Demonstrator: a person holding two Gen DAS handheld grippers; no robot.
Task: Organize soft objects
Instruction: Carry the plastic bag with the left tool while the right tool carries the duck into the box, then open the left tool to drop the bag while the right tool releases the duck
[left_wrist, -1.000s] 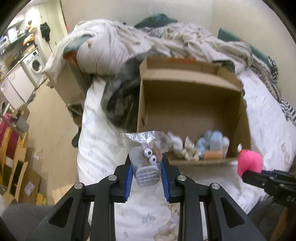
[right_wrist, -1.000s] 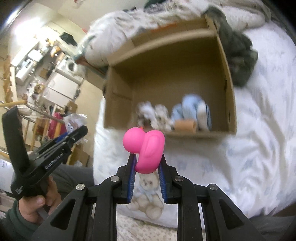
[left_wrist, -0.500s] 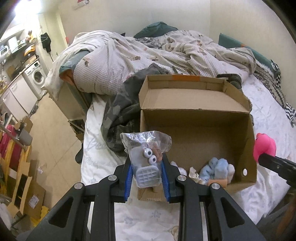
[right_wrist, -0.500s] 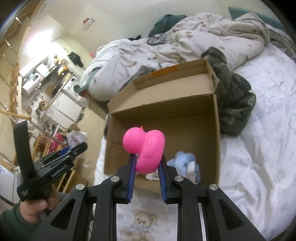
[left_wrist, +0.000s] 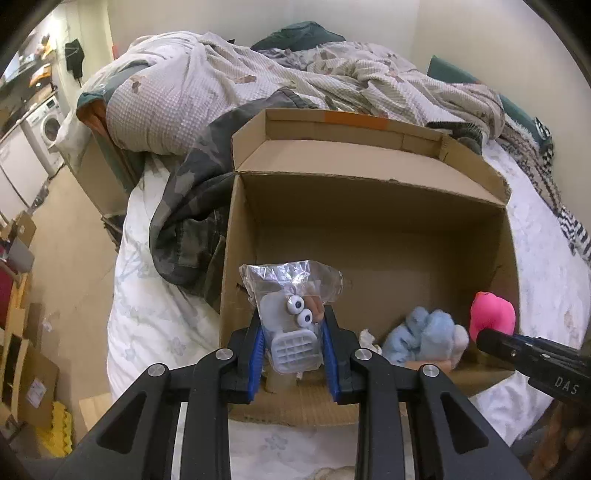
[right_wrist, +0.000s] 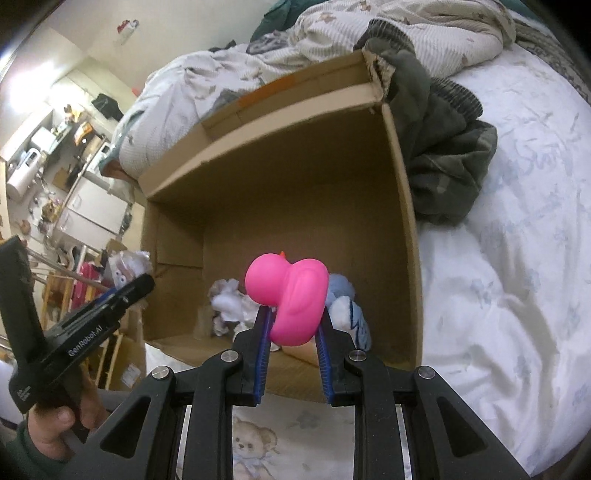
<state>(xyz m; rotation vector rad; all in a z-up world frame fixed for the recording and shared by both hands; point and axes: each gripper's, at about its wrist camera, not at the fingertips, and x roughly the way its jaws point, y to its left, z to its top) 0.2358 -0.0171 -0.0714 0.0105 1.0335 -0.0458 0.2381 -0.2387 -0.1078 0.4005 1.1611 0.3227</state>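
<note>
With a blue plush toy (left_wrist: 424, 338) already at 5 o'clock inside the cardboard box (left_wrist: 369, 229), the left gripper (left_wrist: 293, 354) clamps a bagged toy (left_wrist: 291, 321) and the right gripper (right_wrist: 291, 354) a pink duck (right_wrist: 291, 295), both over its near edge, unreleased.

1. You have a bed (left_wrist: 155, 325) with a white floral sheet.
2. On it you see an open cardboard box (left_wrist: 369, 221).
3. A dark camouflage garment (left_wrist: 188, 221) lies touching the box; a rumpled quilt (left_wrist: 221, 85) lies behind.
</note>
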